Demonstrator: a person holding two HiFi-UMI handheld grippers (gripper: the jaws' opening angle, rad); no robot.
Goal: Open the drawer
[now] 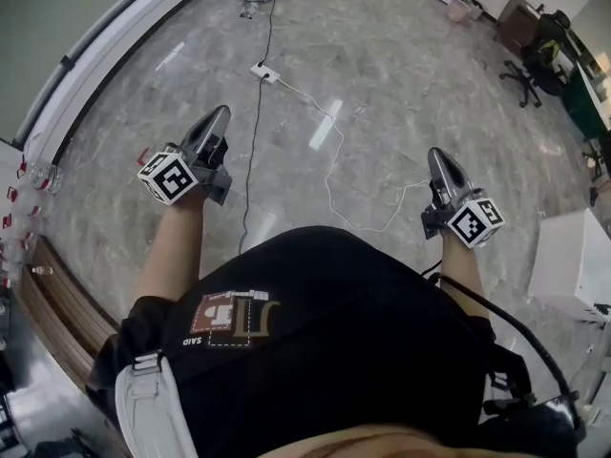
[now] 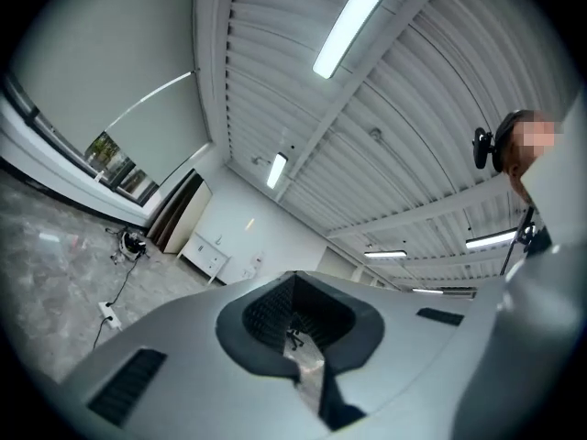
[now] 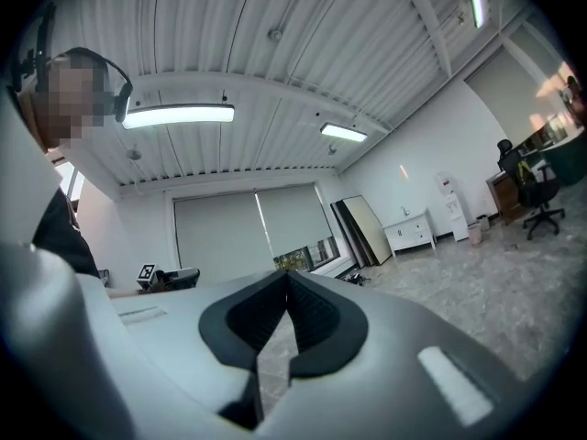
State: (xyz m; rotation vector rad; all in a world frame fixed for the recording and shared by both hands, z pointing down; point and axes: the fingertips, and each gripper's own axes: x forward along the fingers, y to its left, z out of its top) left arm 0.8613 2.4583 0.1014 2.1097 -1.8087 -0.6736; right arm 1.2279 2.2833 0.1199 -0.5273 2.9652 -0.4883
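I stand on a grey marble floor with a gripper in each hand, both held out in the air at about waist height. My left gripper is shut and empty, its black pads meeting at the tip. My right gripper is also shut with nothing between its pads. No drawer is close to either gripper. A low white cabinet with drawer fronts stands against the far wall in the left gripper view. A similar white cabinet shows far off in the right gripper view.
A white power strip and its white cable lie on the floor ahead, with a black cable running between the grippers. A white box-like unit stands at my right. Office chairs are at the far right, a wooden ledge at my left.
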